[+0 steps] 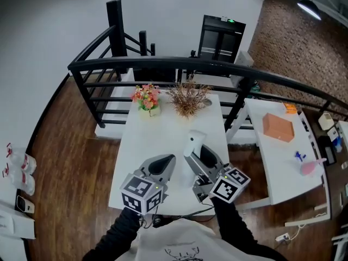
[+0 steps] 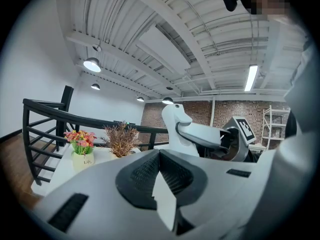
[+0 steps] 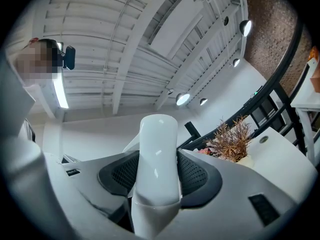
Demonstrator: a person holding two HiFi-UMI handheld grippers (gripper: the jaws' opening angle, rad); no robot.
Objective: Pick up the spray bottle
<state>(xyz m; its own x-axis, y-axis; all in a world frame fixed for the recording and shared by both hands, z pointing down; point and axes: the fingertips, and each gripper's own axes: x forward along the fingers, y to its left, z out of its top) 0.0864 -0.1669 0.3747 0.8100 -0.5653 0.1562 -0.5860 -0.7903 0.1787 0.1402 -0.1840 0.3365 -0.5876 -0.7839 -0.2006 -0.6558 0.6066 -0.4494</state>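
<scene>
The white spray bottle is lifted above the white table, with my right gripper shut on it. In the right gripper view its smooth white body stands upright between the dark pads, which press on both sides. The left gripper view shows the bottle's nozzle head to the right, with the right gripper's grey jaw across it. My left gripper hovers just left of the bottle, apart from it. Its jaws stand together with nothing between them.
A small pot of pink and orange flowers and a dried brown plant stand at the table's far end. A black railing curves behind. To the right, a second white table carries an orange box and small items.
</scene>
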